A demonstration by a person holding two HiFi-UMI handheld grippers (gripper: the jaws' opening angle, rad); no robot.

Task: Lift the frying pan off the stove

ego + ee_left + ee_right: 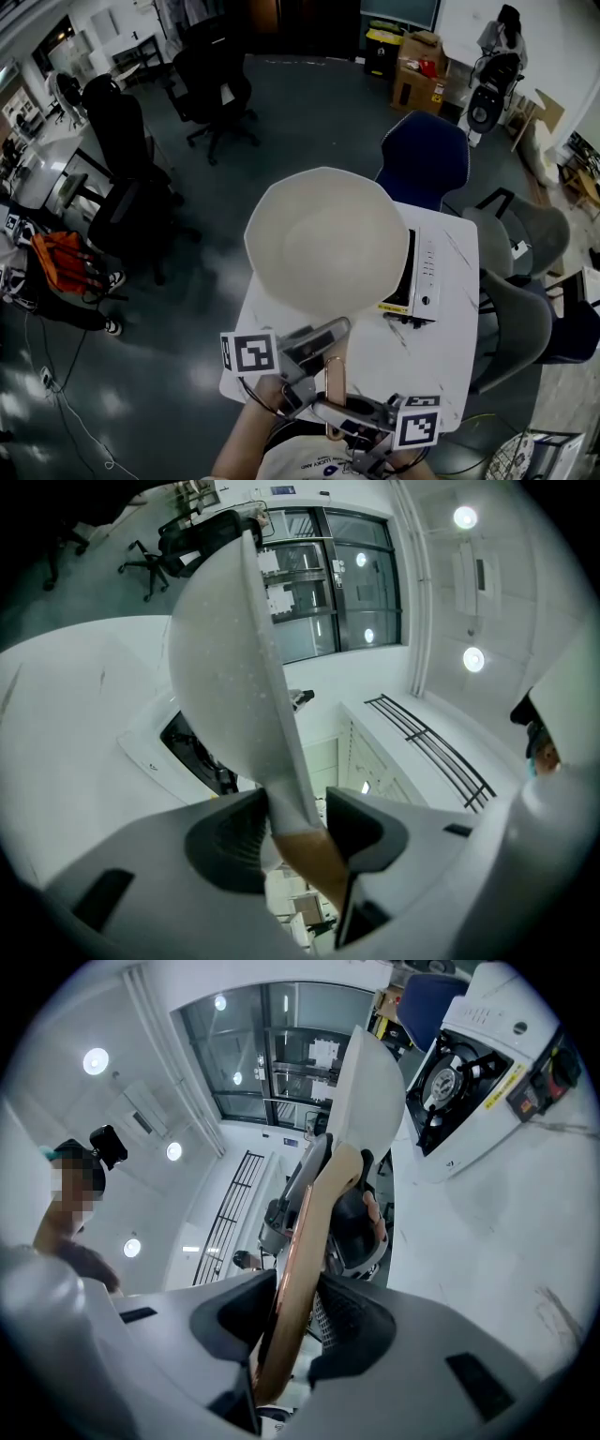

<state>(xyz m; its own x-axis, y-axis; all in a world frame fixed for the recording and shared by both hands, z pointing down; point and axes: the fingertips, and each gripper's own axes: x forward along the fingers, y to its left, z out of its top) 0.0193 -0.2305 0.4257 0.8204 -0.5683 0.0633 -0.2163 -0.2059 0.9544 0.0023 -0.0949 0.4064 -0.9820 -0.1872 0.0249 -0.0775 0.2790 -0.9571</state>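
Clamping the handle (335, 382), left gripper (317, 339) (foremost) and right gripper (339, 410) held the frying pan (323, 244) ahead, above the stove (427, 281).

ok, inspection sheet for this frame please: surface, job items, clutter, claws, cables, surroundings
surface: white table, faintly veined, carries the stove.
job's things: frying pan held raised, clear of the white stove; pan looks empty; its wooden handle points toward the person.
clutter: nothing seen.
grippers: left gripper, claw shut on the handle close to the pan; right gripper, claw shut on the handle further back.
cables: thin cable trails on the floor at left.
surroundings: black office chairs, blue chair, grey chairs, cardboard boxes, a person far back.
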